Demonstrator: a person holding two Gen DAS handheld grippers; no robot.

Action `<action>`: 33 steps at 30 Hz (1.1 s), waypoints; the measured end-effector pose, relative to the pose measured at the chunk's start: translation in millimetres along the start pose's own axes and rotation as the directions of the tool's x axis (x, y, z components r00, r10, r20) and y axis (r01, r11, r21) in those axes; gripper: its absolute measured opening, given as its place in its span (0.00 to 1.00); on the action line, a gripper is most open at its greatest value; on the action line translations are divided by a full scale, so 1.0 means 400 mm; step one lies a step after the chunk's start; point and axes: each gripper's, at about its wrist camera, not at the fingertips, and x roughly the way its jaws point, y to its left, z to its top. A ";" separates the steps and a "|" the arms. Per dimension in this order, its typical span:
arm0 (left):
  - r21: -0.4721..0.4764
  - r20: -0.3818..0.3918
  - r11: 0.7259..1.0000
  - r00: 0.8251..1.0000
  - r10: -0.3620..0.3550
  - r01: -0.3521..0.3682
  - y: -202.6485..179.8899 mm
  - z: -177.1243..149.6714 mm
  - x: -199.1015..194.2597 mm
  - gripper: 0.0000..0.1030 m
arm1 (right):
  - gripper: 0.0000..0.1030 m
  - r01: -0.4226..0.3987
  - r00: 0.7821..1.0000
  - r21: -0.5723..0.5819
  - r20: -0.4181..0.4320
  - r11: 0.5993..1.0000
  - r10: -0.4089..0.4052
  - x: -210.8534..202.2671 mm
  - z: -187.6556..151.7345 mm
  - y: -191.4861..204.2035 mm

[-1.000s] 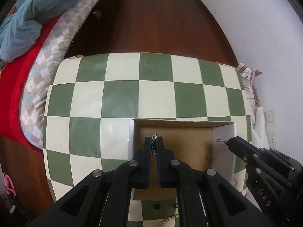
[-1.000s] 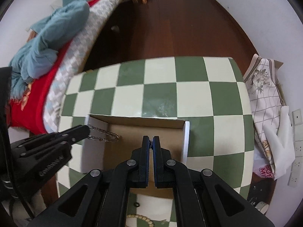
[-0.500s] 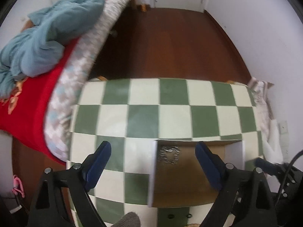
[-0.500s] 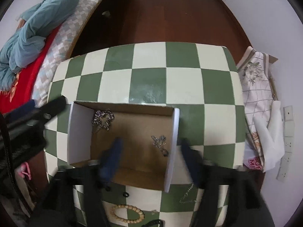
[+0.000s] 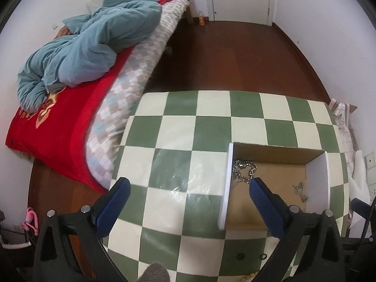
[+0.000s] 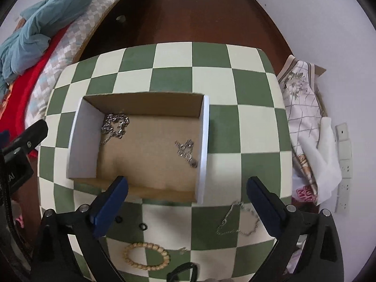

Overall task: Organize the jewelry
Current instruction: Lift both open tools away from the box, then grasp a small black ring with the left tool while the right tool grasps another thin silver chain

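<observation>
We judge ourselves between placements: both tools hang empty above the checkered tabletop (image 6: 256, 129), with pieces in the cardboard box (image 6: 204, 145) and more waiting outside it. Working left to right, our left tool (image 5: 188, 202) has its fingers spread wide, holding nothing, over the box's left wall. Inside, a chunky silver chain (image 6: 115, 124) lies bunched in the far-left corner, and a finer silver chain (image 6: 186, 151) is heaped near the right wall. Our right tool (image 6: 186, 199) is likewise spread and empty, just over the near edge. In front of the box wait two small dark rings (image 6: 142, 226), a wooden bead bracelet (image 6: 146, 256) and a thin silver bracelet (image 6: 239, 221). Next we should probably drop the right tool onto that thin bracelet, pinching low, since slack links slip easily.
</observation>
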 end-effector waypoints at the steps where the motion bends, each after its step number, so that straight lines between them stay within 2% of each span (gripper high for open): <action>1: -0.002 0.009 1.000 1.000 0.001 -0.001 0.003 -0.008 -0.011 1.00 | 0.99 0.008 1.000 0.001 0.014 1.000 -0.008 -0.007 -0.007 0.001; 7: -0.010 0.075 1.000 0.997 0.007 -0.007 0.024 -0.059 -0.091 1.00 | 0.99 0.042 0.992 0.005 0.123 0.999 -0.042 -0.088 -0.060 0.007; 14: -0.027 0.143 1.000 0.990 0.003 0.000 0.055 -0.118 -0.195 1.00 | 0.99 0.047 0.968 0.020 0.246 0.999 -0.051 -0.206 -0.130 0.014; 21: -0.039 0.184 0.999 0.983 -0.002 0.009 0.083 -0.178 -0.281 1.00 | 0.99 -0.007 0.948 0.029 0.318 1.000 -0.002 -0.311 -0.215 0.006; 26: -0.028 0.164 0.999 0.986 -0.013 0.018 0.090 -0.239 -0.294 1.00 | 0.99 -0.044 0.950 0.071 0.313 0.997 0.019 -0.336 -0.297 -0.056; 33: 0.048 0.031 0.999 0.999 -0.026 0.025 0.027 -0.350 -0.185 1.00 | 0.97 -0.033 0.978 0.176 0.207 0.984 -0.004 -0.232 -0.401 -0.204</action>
